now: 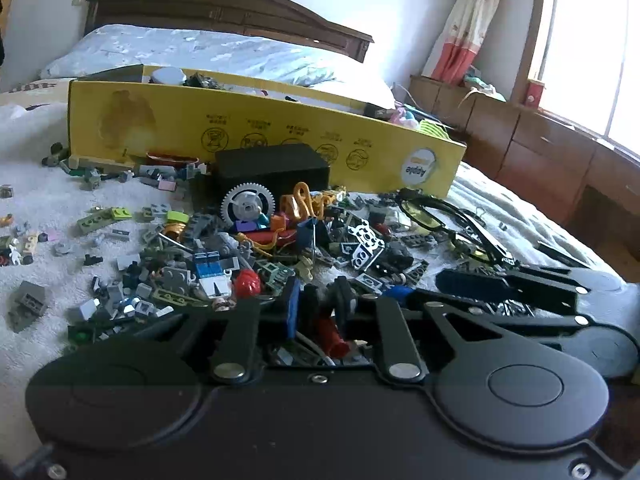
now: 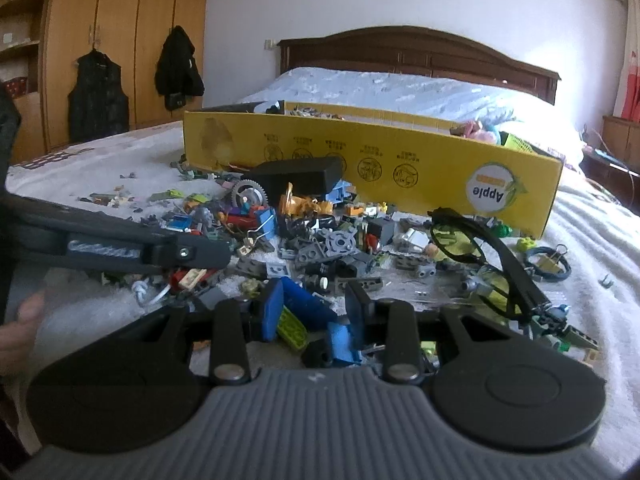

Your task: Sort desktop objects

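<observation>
Sorting looks barely begun: on the bed (image 1: 48, 152), with its nubbly white cover, the glossy yellow cardboard box (image 2: 372, 152) holds a few things, while most hard plastic bricks (image 2: 320, 248) sprawl before it. The right gripper (image 2: 312, 316) stands spread around blue pieces; the left gripper (image 1: 318, 308) is nearly pressed together, its hold unclear.

Left gripper (image 1: 318, 312) jaws nearly closed, angled down; right gripper (image 2: 314, 312) jaws parted, angled down.
</observation>
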A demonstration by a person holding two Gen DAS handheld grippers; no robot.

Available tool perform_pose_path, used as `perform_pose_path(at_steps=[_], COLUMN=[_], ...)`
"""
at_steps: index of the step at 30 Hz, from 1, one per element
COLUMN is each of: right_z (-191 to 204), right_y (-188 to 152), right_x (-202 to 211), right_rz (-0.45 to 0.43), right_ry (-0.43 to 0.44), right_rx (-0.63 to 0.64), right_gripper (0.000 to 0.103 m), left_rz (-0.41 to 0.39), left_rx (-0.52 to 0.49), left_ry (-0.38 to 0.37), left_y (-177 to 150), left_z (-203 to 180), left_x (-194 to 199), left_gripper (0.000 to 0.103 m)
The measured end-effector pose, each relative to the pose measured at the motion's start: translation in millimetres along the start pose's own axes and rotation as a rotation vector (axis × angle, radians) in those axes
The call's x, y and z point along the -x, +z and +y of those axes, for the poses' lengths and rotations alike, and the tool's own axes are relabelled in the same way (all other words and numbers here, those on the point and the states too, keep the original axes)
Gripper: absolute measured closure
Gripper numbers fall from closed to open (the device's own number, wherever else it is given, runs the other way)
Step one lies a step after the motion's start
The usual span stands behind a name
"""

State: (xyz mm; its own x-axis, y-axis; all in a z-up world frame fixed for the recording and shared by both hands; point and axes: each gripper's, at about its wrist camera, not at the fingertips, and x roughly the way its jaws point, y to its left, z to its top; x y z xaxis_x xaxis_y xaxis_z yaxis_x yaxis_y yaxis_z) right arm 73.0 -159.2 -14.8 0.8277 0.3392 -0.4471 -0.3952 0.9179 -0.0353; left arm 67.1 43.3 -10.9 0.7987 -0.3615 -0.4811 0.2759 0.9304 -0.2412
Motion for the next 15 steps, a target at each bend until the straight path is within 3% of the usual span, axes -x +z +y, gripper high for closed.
perform_pose_path(at_steps=[4, 8, 11, 12, 15], right_z=[-1.7, -1.6, -0.1, 0.7, 1.4], right_y=[0.4, 0.7, 0.6, 1.5, 3.5], right_x=[-5.4, -8.2, -9.0, -10.2, -13.1], right_rz=[0.015, 0.026, 0.035, 0.041, 0.053], right_ry=[0.007, 0.023, 0.045, 0.046, 0.052], right_rx=[-0.005, 0.001, 0.019, 0.025, 0.032], right_gripper=[0.059, 0.058, 0.059, 0.070, 0.090], left_rz=[0.000, 0.012, 0.007, 0.002, -0.011], left_rx=[0.006, 0.021, 0.028, 0.029, 0.009], left_ry=[-0.011, -0.020, -0.023, -0.028, -0.032], left_y=[-1.4, -5.3, -5.5, -4.5, -1.7], left_z=[1.2, 5.4, 6.3, 6.0, 1.4], left_x=[3.0, 5.8, 6.7, 7.2, 10.2], left_gripper=[0.087, 0.081, 0.090, 0.090, 0.090])
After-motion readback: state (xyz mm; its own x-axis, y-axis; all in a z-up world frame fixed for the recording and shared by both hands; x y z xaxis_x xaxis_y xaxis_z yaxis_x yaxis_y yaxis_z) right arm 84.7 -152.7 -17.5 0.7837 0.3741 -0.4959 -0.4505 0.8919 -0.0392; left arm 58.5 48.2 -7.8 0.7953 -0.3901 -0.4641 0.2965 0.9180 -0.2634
